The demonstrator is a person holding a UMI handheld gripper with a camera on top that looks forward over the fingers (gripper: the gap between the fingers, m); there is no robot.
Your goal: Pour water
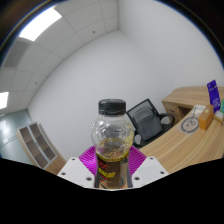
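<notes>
Holding item: clear plastic bottle with black cap (111, 140), upright, cap on, clamped in hand-held gripper (111, 172). Pouring judged not yet begun; no receiving vessel visible.

We see a brightly and evenly lit room; the light comes from rectangular ceiling panels (40, 24), one glaring white overhead, another (3, 99) cut off by the rim of the view; the pale wall (85, 75) behind is washed in soft, cool light with a gentle falloff toward its lower part; shadows are faint and diffuse. The wide lens bends straight lines strongly; ceiling seams and the curved desk (185, 145) bow near the rim. The clear bottle (111, 140) shows small glints on its shoulder; the nearest parts look slightly soft, and fine detail far off is hard to read.
</notes>
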